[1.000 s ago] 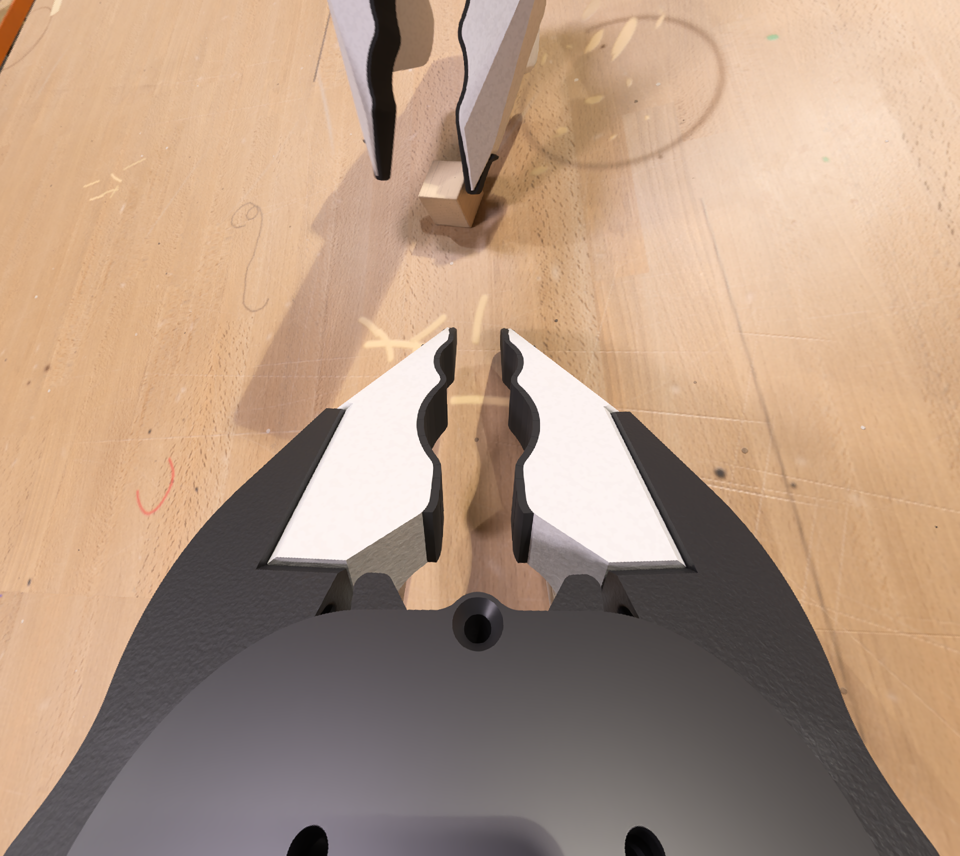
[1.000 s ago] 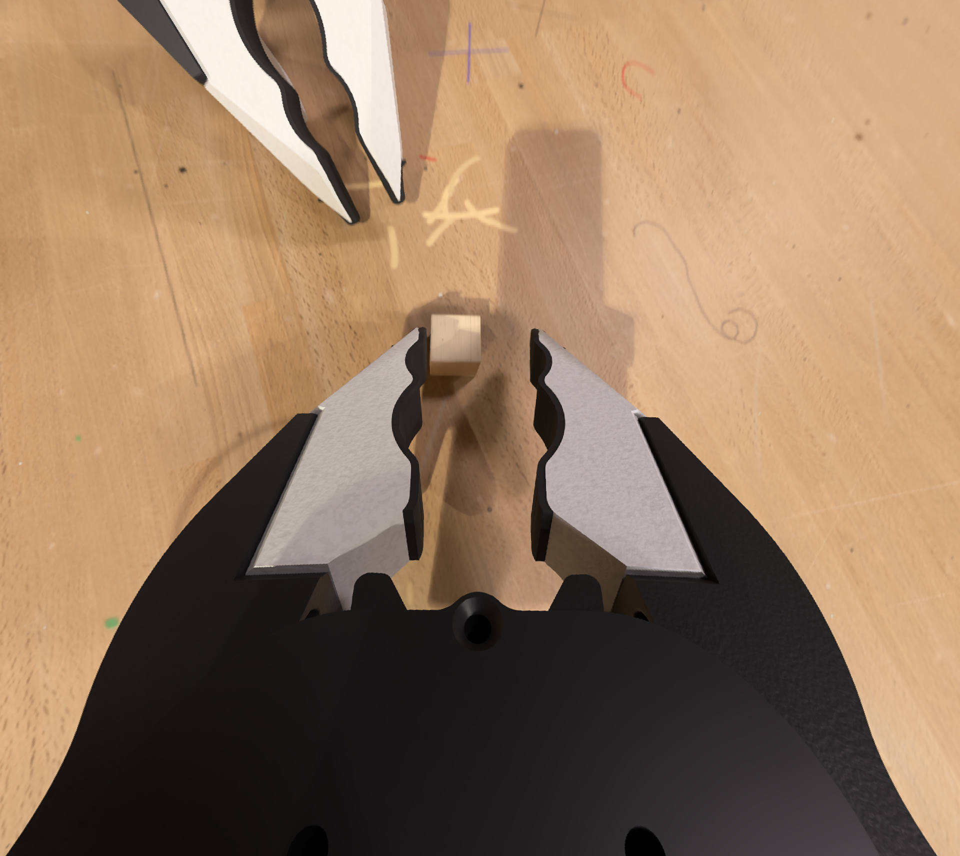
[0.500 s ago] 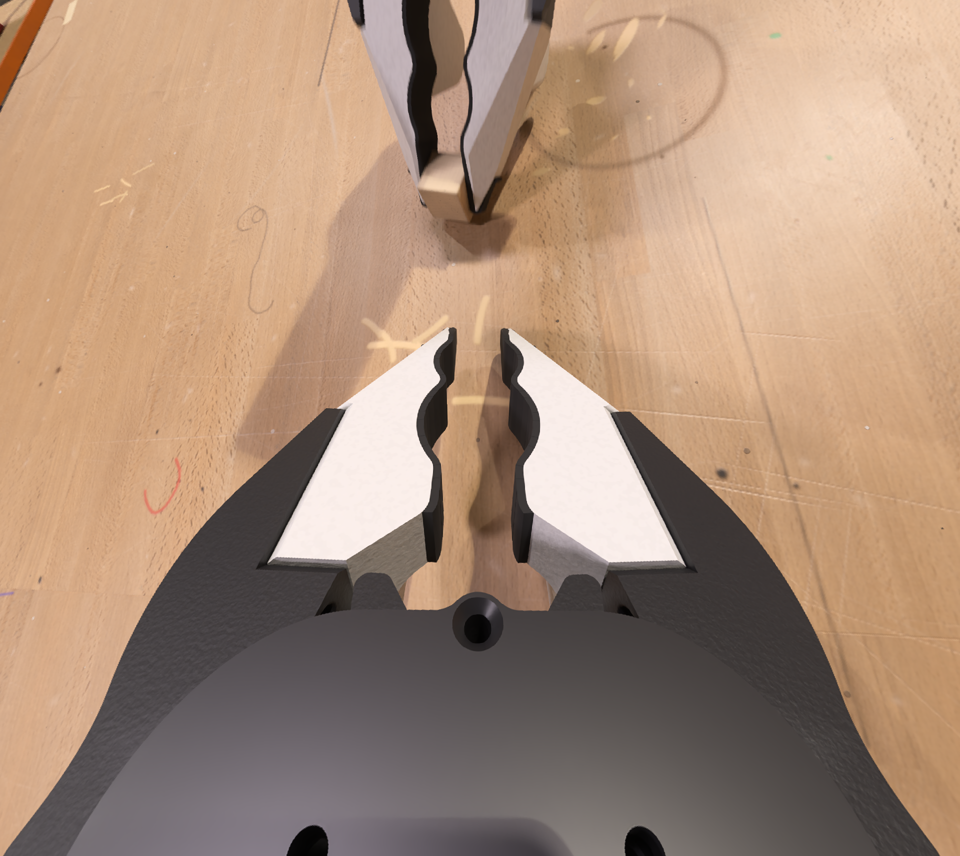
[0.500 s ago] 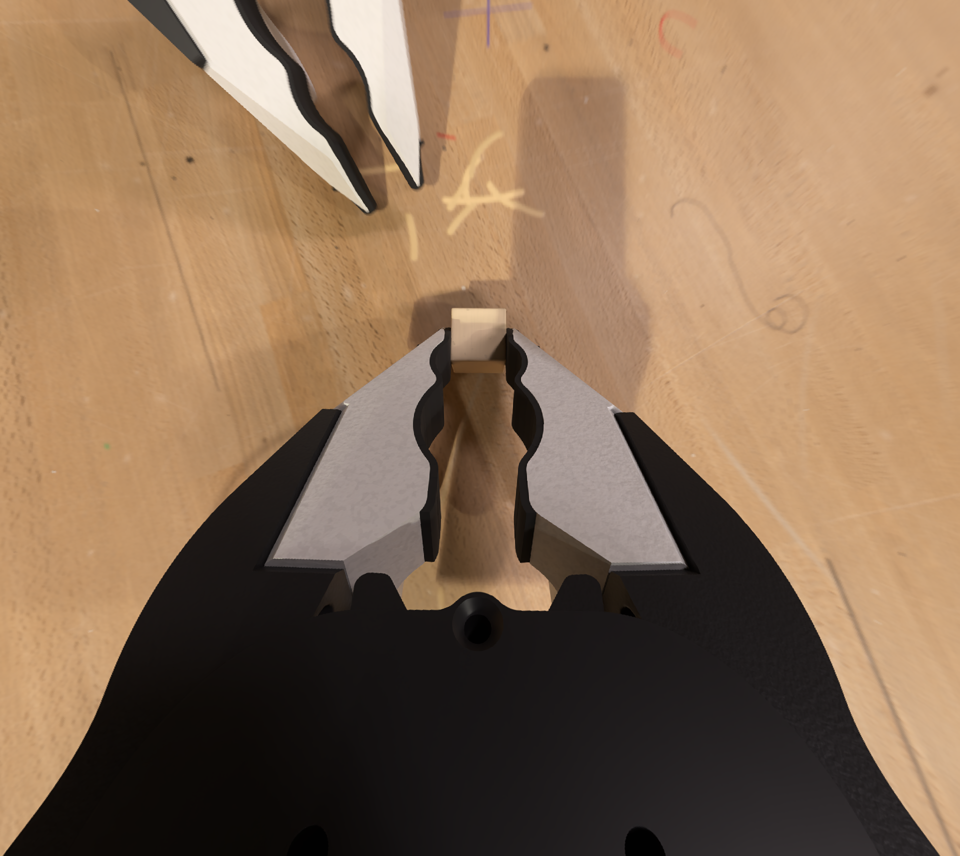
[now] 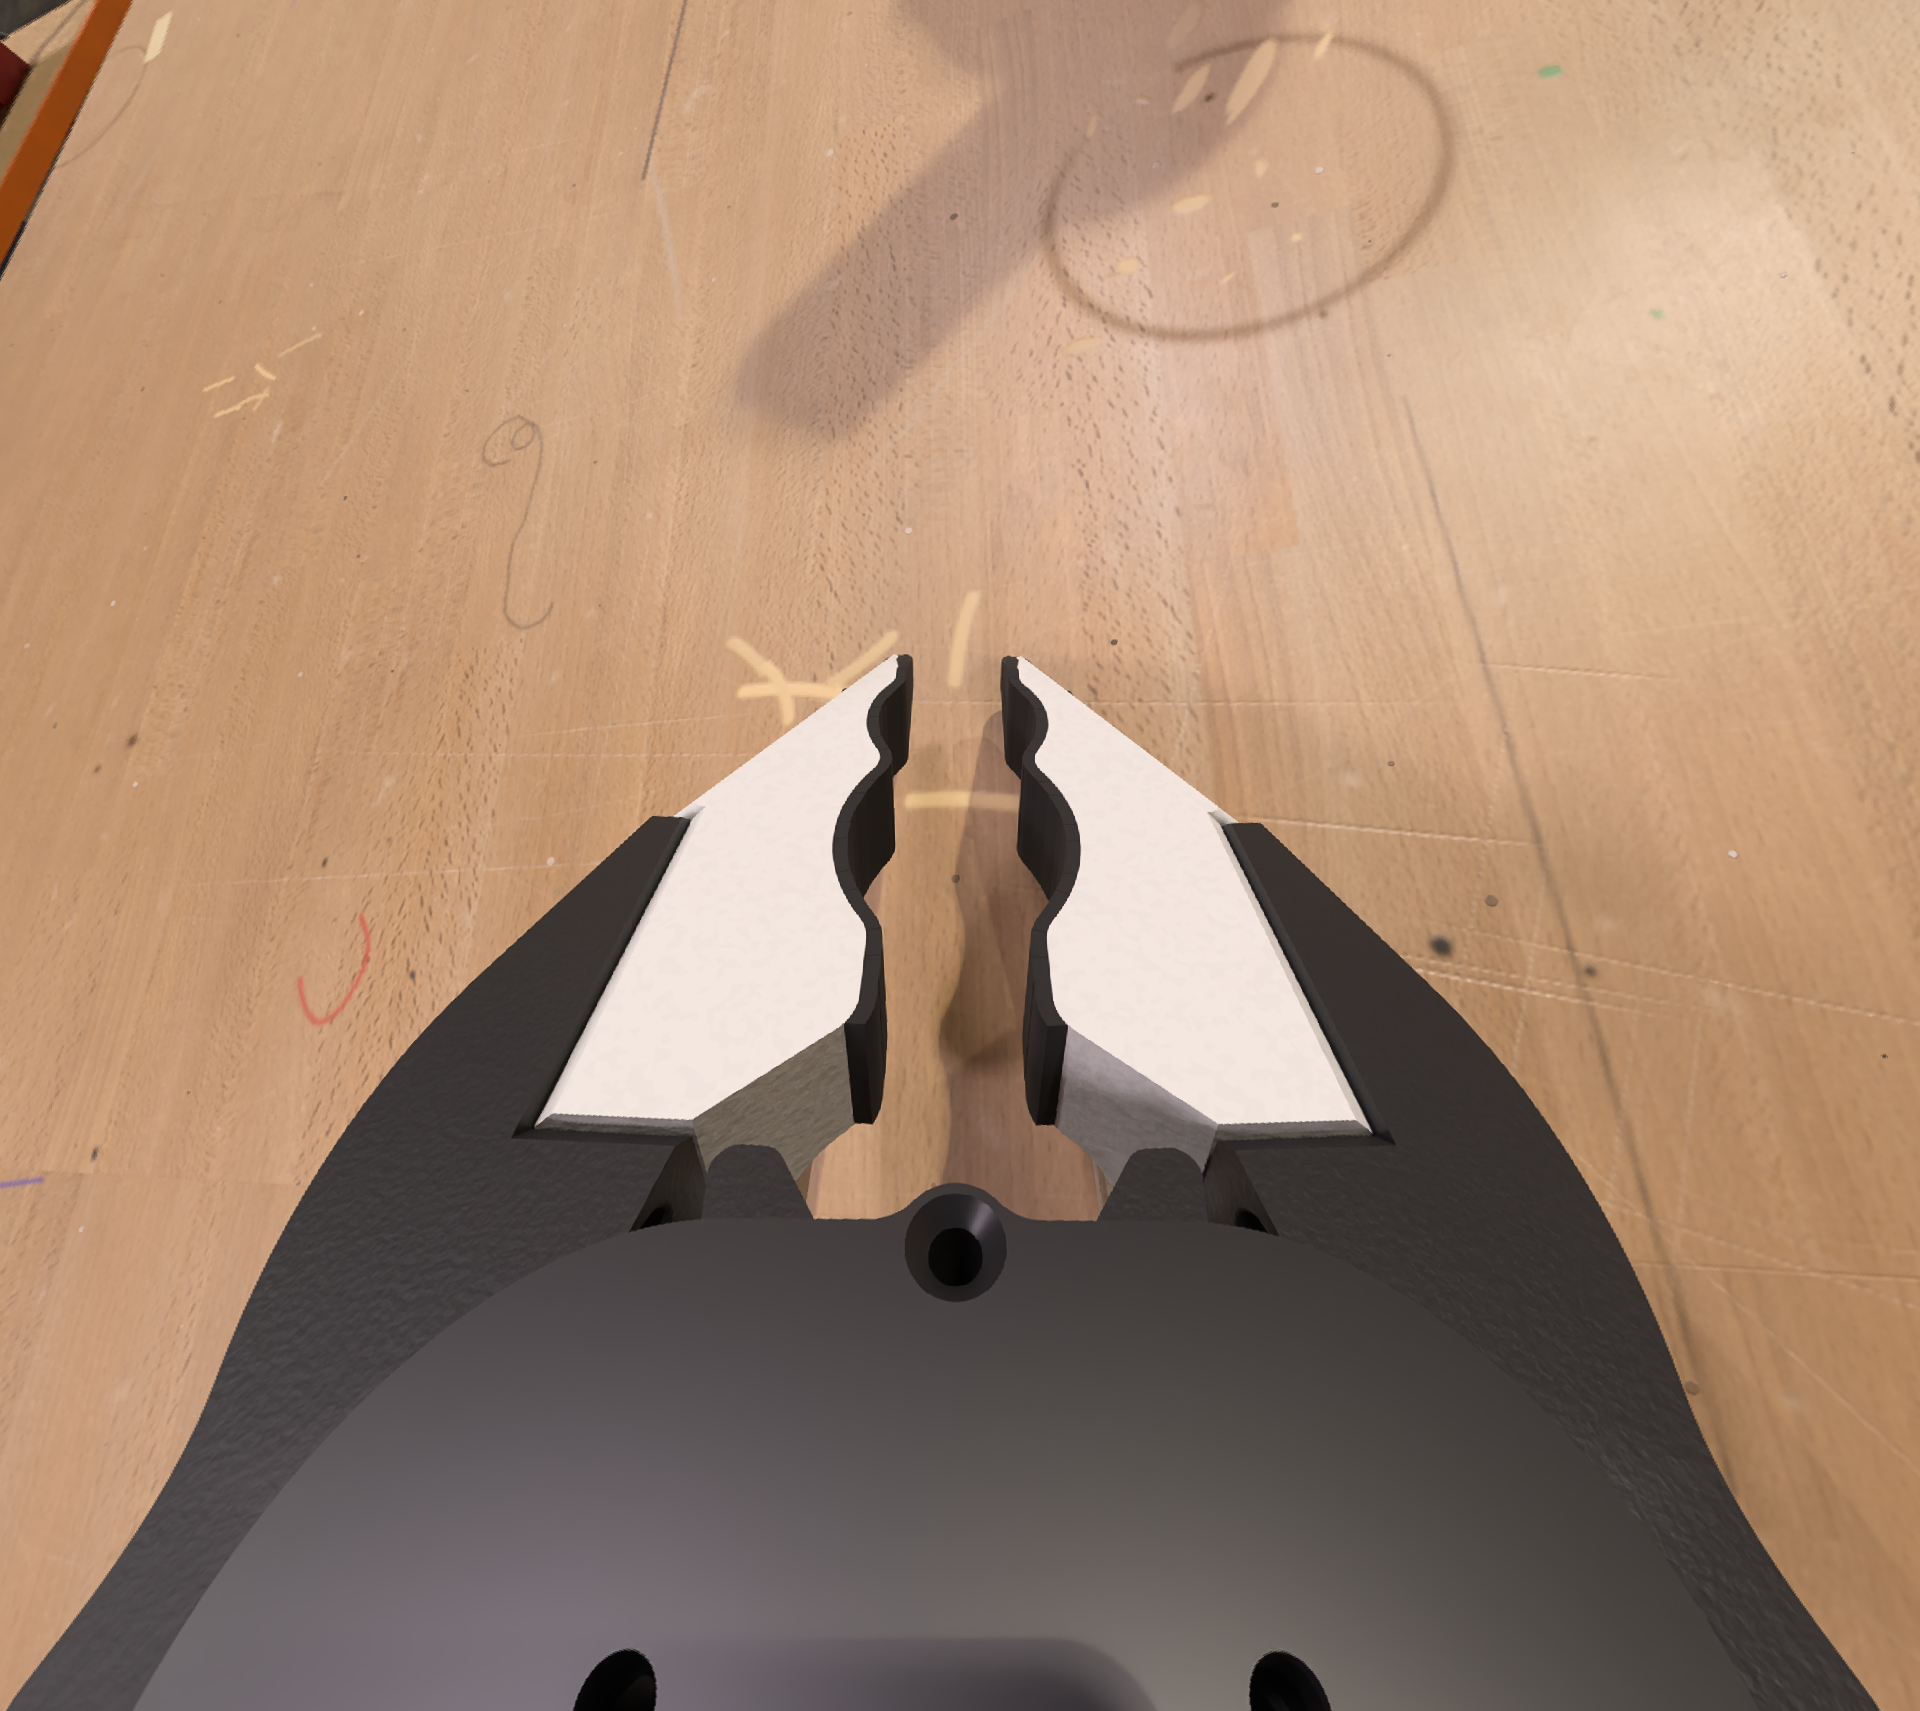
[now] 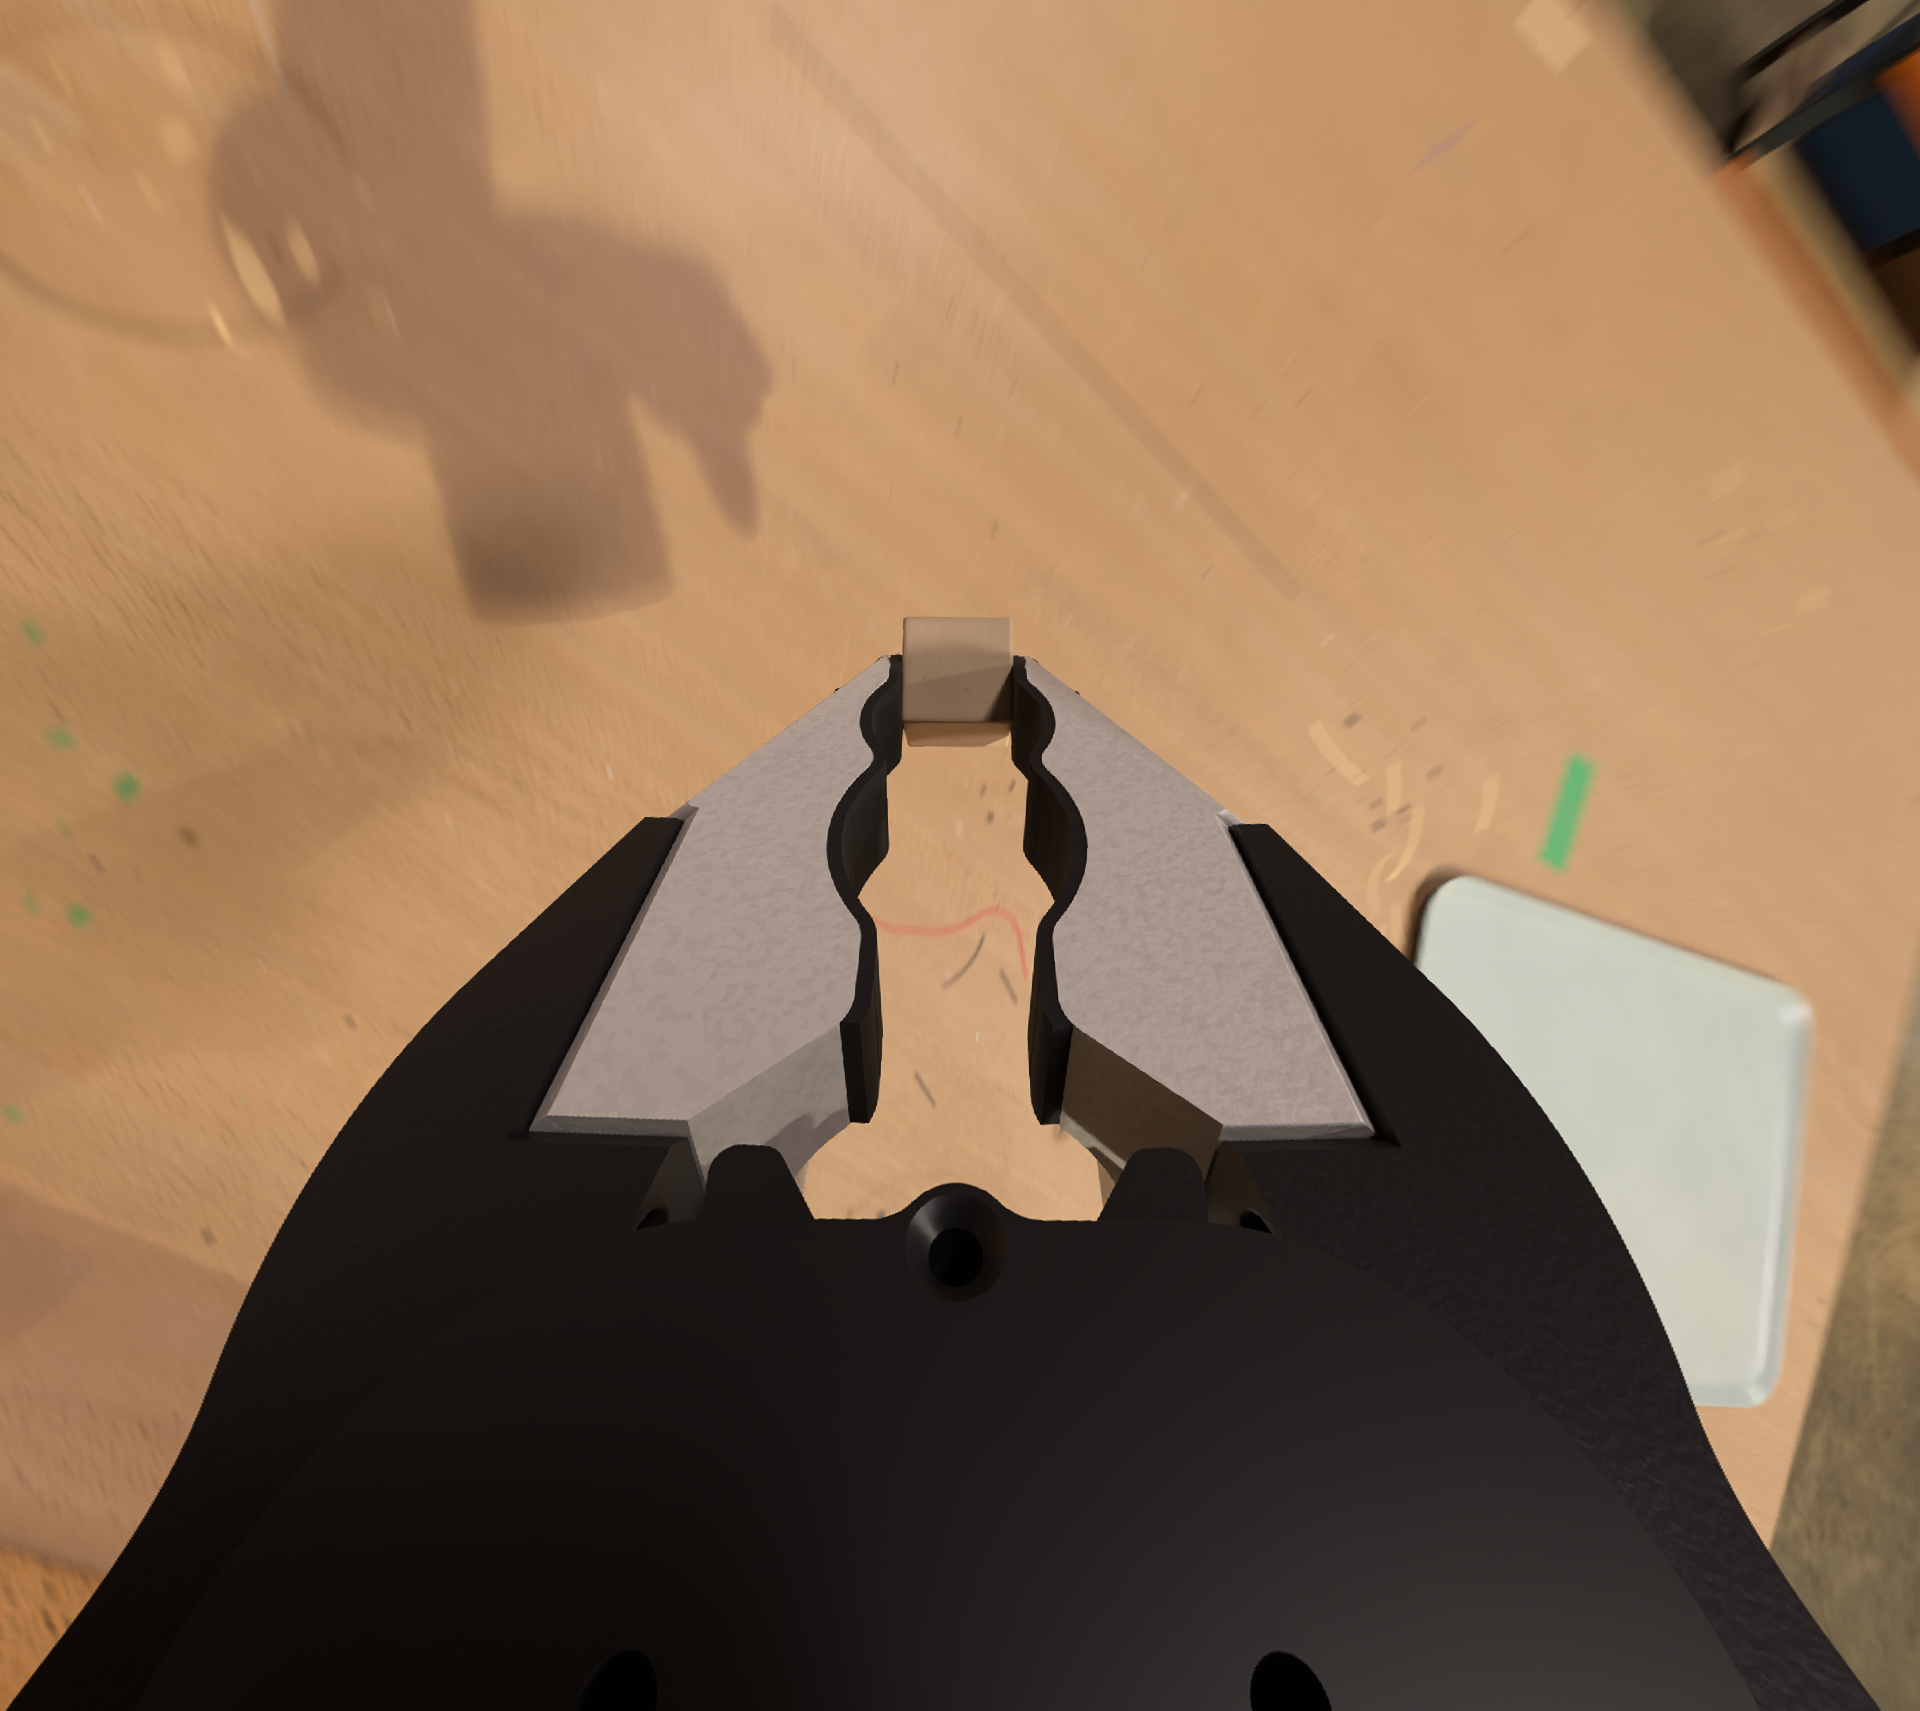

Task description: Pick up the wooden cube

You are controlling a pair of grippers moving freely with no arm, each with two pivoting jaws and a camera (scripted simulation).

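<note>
- The right tool [image 6: 957,674] is clamping the wooden cube [image 6: 956,669] right at its fingertips, one flat face against each pad. Judging by the blurred worktop [image 6: 1143,259] below and the shadow sitting well apart from it, the cube is looking lifted clear of the surface.
- The left tool [image 5: 956,674] is sitting low over the worktop with its jaws nearly together, just a narrow gap, and nothing is between them. It isn't gripping anything.
- Handling-wise, I'm guessing the cube is light and stiff: a small solid block of pale wood, so it's not going to squash or crack under the squeeze.
- The faces are looking smooth, so it could be a bit slippery. The hold is only out at the very tips, and part of the cube is poking out past them on the far side, so I'd be worrying about it twisting or popping out if the move gets jerky.
- Best place to grab, I reckon, is two opposite flat faces, centred, which is pretty much what's going on.
- Count: one cube, two tools (each showing only in its own view), one pale square pad [image 6: 1600,1131] lying flat on the worktop near right, touching nothing.
</note>
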